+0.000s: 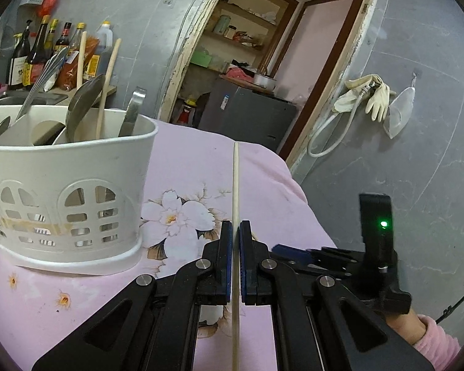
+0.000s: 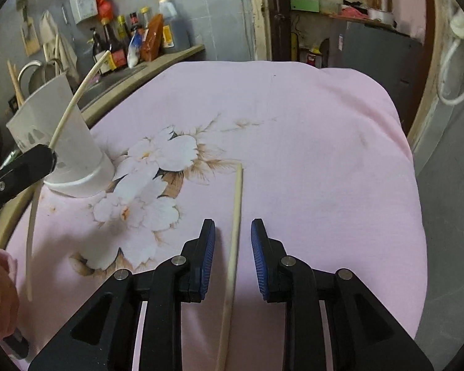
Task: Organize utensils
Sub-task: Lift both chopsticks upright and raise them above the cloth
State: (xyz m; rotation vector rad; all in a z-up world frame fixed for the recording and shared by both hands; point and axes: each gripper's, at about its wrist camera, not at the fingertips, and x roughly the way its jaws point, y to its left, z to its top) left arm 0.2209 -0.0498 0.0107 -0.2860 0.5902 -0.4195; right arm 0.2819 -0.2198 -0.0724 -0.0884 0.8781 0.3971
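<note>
My left gripper is shut on a pale wooden chopstick that runs straight up between its blue pads, held above the pink flowered cloth. To its left stands the white utensil caddy, holding spoons, tongs and more chopsticks. In the right wrist view my right gripper stands open over the cloth. A second chopstick lies flat between its jaws, touching neither pad. The left gripper shows at that view's left edge with its chopstick slanting up past the caddy.
Sauce bottles line a counter and sink behind the caddy. A doorway with shelves and a grey cabinet lies beyond the table. Gloves and a hose hang on the right wall. A pink sleeve shows at the lower right.
</note>
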